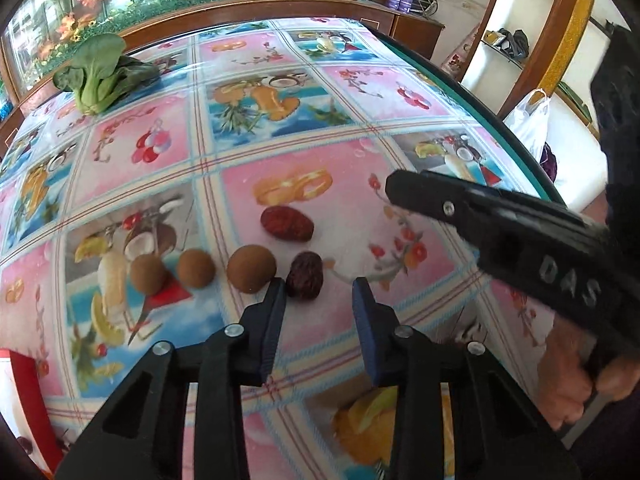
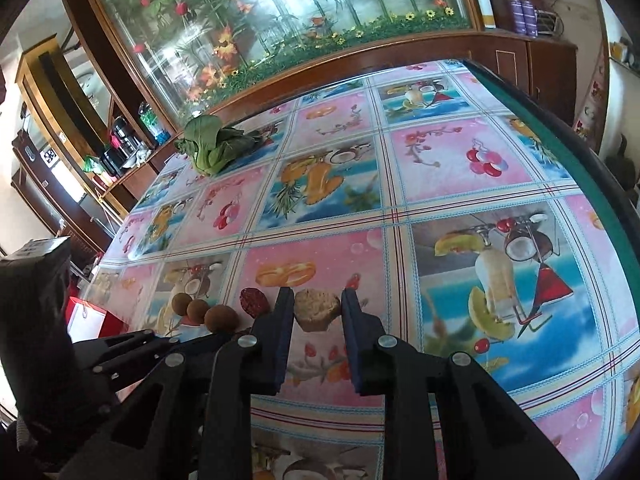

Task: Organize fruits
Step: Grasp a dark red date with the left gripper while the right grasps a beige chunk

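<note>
In the left wrist view, three brown round fruits (image 1: 251,268) lie in a row on the patterned tablecloth (image 1: 344,100). A red date (image 1: 286,223) sits just beyond them. A darker date (image 1: 304,280) lies at the tip of my left gripper's (image 1: 318,290) left finger; the right finger stands clear of it, so the gripper is open. My right gripper (image 1: 394,190) reaches in from the right, seen side-on. In the right wrist view, my right gripper (image 2: 318,304) is shut on a tan, rough lump (image 2: 318,308). The brown fruits (image 2: 197,310) and red date (image 2: 254,301) lie to its left.
A green leafy vegetable (image 1: 100,76) (image 2: 216,148) lies at the far left of the table. The table's green rim (image 1: 480,120) (image 2: 580,160) curves along the right. A white plastic bag (image 1: 528,120) hangs beyond it. A red box (image 2: 92,320) stands off the left edge.
</note>
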A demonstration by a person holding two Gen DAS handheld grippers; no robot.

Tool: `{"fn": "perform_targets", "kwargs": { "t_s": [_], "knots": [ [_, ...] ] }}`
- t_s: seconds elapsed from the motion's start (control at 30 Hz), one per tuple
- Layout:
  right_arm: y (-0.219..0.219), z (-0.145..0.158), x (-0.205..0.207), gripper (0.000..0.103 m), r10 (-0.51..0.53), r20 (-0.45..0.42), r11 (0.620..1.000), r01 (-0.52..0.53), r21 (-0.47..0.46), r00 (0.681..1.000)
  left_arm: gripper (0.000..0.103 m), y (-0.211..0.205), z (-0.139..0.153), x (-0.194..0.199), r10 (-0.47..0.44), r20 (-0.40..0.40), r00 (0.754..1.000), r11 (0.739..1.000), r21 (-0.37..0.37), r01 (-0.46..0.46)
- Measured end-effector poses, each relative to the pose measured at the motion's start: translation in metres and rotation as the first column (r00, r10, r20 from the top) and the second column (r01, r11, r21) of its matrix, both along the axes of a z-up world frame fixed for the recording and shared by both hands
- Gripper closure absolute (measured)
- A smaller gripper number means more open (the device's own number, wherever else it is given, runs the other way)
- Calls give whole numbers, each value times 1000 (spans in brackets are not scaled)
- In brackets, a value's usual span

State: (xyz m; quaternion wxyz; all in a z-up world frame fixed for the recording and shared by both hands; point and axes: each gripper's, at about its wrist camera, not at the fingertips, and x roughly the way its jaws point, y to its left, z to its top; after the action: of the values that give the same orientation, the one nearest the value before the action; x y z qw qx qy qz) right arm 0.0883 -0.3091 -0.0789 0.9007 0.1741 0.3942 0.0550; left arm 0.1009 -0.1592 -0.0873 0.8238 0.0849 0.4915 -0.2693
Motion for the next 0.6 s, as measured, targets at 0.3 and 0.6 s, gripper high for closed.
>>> {"fn": "perform_targets", "kwargs": {
  "t_s": [0.3, 0.6],
  "knots": [
    [-1, -1, 1, 80, -11, -2, 1000, 11, 2, 1000, 75, -5, -2, 9, 1, 29, 1000, 1000, -1, -1],
    [1, 1, -1, 80, -6, 19, 1000, 6, -1, 1000, 75, -4, -3, 2, 50, 52, 997, 999, -13, -49]
  ]
}}
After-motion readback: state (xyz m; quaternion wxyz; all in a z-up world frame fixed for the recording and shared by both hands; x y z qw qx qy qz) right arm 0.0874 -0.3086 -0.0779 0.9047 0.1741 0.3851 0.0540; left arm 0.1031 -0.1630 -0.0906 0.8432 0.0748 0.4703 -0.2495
